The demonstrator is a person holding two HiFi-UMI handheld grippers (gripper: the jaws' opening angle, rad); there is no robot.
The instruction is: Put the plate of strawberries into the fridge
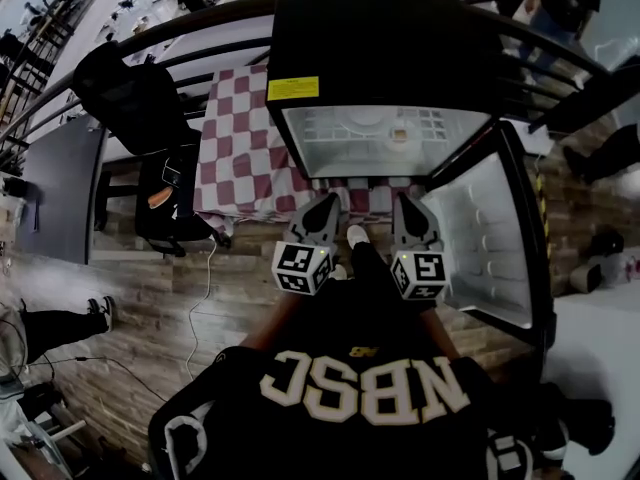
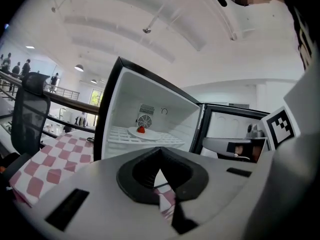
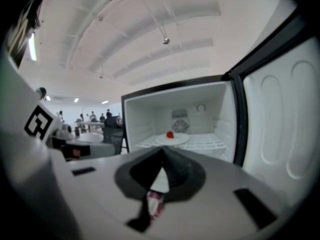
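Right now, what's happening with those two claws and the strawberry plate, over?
Left gripper shut, empty. Right gripper shut, empty. Plate with strawberry sits on fridge shelf. Fridge door open, nothing blocking.

Plate [image 2: 153, 133] on shelf [image 2: 119, 136] inside fridge [image 2: 167, 98]

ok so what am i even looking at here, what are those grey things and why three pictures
No robot here: a person holds a tool with a two-fingered claw in each hand. The top-down picture comes from a camera on the person's head; it shows the left claw and right claw, both shut and empty, before an open fridge, with a checked cloth beside it. The other two pictures come from cameras riding on each claw. Inside the fridge, on the wire shelf, sits a white plate with a strawberry.
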